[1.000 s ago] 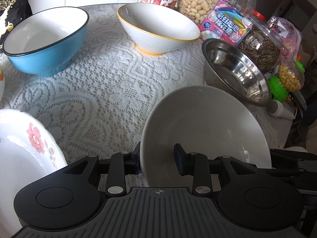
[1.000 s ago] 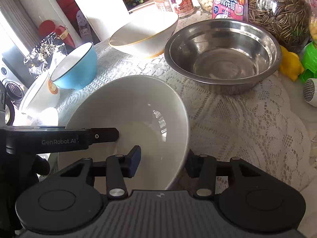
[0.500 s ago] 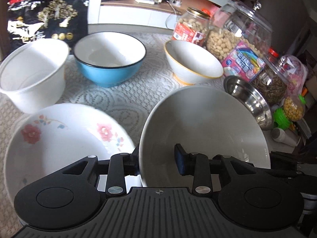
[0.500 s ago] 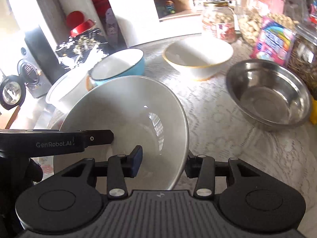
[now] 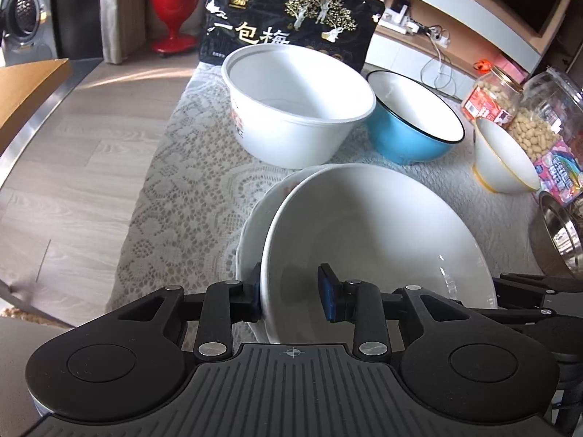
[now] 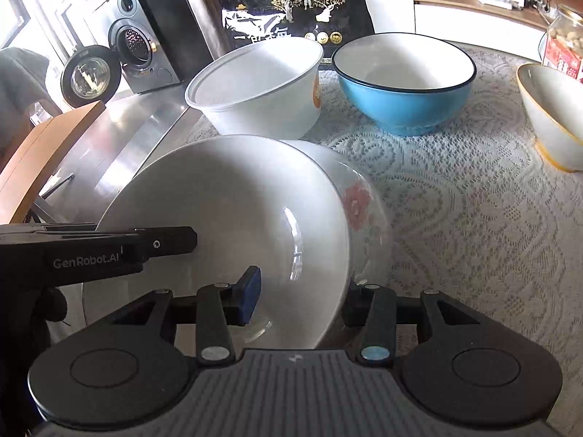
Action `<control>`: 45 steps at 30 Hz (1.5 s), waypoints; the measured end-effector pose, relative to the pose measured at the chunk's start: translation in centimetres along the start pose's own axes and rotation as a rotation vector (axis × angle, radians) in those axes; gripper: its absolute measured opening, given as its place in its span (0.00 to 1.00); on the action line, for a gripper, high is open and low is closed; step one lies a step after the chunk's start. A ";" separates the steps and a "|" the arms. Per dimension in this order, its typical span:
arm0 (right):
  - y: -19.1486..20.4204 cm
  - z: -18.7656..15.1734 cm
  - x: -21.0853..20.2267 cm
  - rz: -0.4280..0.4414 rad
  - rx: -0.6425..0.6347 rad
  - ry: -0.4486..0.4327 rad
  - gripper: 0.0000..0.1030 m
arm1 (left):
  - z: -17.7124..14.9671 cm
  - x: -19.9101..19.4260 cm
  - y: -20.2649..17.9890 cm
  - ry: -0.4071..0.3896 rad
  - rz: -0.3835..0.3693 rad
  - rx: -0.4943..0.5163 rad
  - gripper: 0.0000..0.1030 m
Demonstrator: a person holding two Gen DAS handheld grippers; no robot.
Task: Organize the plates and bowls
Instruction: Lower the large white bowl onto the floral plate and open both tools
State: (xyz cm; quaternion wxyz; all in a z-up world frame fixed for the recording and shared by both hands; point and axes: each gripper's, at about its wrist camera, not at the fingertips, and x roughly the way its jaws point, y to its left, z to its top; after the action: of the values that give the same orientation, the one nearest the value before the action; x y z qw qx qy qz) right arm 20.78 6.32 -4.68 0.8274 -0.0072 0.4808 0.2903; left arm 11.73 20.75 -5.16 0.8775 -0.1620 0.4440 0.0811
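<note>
Carried across from beside the steel basin, white bowl (image 5: 368, 240), its rim straddled by left gripper (image 5: 291, 296) and right gripper (image 6: 298, 300), the left's jaws having just closed further, hangs directly above flowered plate (image 6: 359, 196).

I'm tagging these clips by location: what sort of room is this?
Most likely a home living or dining area. A lace tablecloth covers a table crowded with bowls and a jar of peanuts, a speaker stands beside it, and a low shelf unit with cables runs along the wall.
</note>
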 end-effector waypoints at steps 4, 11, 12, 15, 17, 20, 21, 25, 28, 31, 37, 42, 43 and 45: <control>-0.4 0.5 -0.2 0.000 0.015 -0.002 0.43 | -0.1 0.7 -0.2 0.014 -0.010 0.008 0.31; -1.7 1.4 -0.4 0.038 0.090 0.015 0.43 | 0.0 1.0 -0.6 0.030 -0.007 0.029 0.30; -2.0 1.3 -0.4 0.048 0.105 0.019 0.43 | -0.1 1.0 -0.6 0.030 -0.004 0.030 0.30; -2.3 1.1 -0.9 0.059 0.128 0.020 0.42 | 0.1 1.0 -0.4 0.035 -0.007 0.023 0.29; -2.2 1.0 -1.0 0.055 0.128 0.015 0.42 | 0.1 0.9 -0.3 0.034 -0.008 0.019 0.28; -1.9 0.9 -1.6 0.033 0.114 -0.007 0.42 | 0.1 0.4 -0.5 0.016 0.009 0.037 0.28; -1.7 0.9 -1.9 0.016 0.098 -0.025 0.42 | 0.1 0.1 -0.7 0.000 0.025 0.054 0.28; -0.8 1.0 -3.2 -0.014 0.035 -0.071 0.43 | 0.2 -1.3 -1.6 -0.084 0.083 0.132 0.28; -0.5 0.9 -3.2 -0.028 0.018 -0.071 0.43 | 0.4 -1.8 -1.9 -0.102 0.085 0.146 0.28; -0.6 0.5 -2.7 -0.021 0.019 -0.041 0.43 | 0.4 -1.9 -2.0 -0.096 0.092 0.149 0.28; -0.5 -0.6 -3.6 -0.060 -0.023 -0.091 0.42 | 0.1 -2.8 -2.8 -0.110 0.127 0.165 0.28; -1.8 -1.5 -5.6 -0.029 0.009 -0.134 0.42 | 0.2 -4.1 -4.7 -0.152 0.165 0.214 0.28; -1.9 -1.8 -5.8 -0.019 0.010 -0.130 0.42 | 0.2 -4.2 -5.1 -0.150 0.157 0.222 0.28; -1.7 -2.4 -5.7 -0.012 -0.001 -0.118 0.40 | -0.1 -4.2 -5.8 -0.128 0.130 0.235 0.27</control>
State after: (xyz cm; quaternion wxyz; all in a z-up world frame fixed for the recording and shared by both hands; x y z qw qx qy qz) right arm 17.58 1.46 -1.88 0.8559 0.0065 0.4310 0.2857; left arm 10.78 15.30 -0.60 0.9098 -0.0234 0.4033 0.0954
